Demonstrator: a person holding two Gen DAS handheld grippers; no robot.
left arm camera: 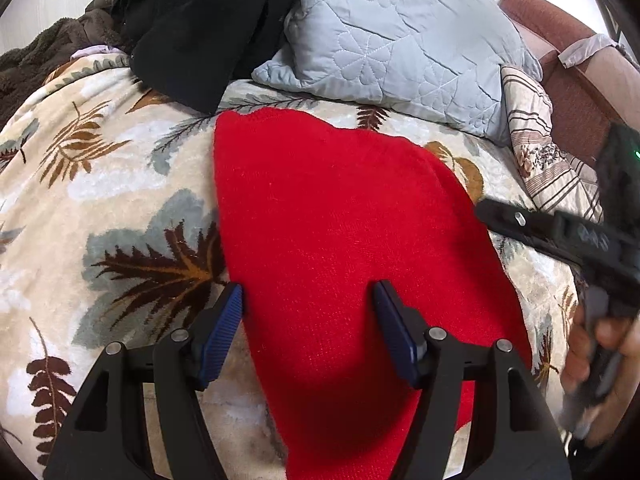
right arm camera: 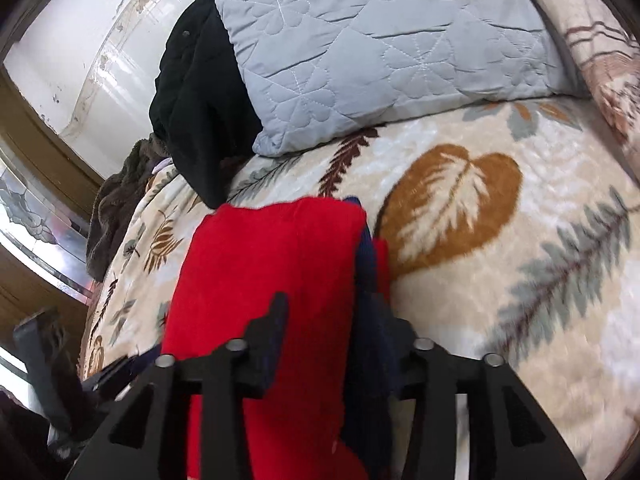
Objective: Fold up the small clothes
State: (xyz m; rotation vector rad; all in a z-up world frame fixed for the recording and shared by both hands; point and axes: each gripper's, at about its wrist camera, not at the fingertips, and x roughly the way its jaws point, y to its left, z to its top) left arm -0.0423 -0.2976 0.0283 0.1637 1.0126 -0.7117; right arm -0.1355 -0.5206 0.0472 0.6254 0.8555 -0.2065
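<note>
Between left fingers (left arm camera: 308, 312): red garment (left arm camera: 320, 208).

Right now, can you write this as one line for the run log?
step: folding red cloth on blanket | left gripper: open over cloth | right gripper: cloth between jaws, grip unclear | pillow: behind

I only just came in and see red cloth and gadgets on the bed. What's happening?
A person is folding a red knit garment spread on the leaf-patterned blanket, with a hand-held gripper in each hand. The left hand-held gripper hangs open over the garment's near part, gripping nothing. The right hand-held gripper is at the garment's right edge with red cloth between its fingers; whether it pinches is unclear. A grey pillow and black clothing lie behind.
</note>
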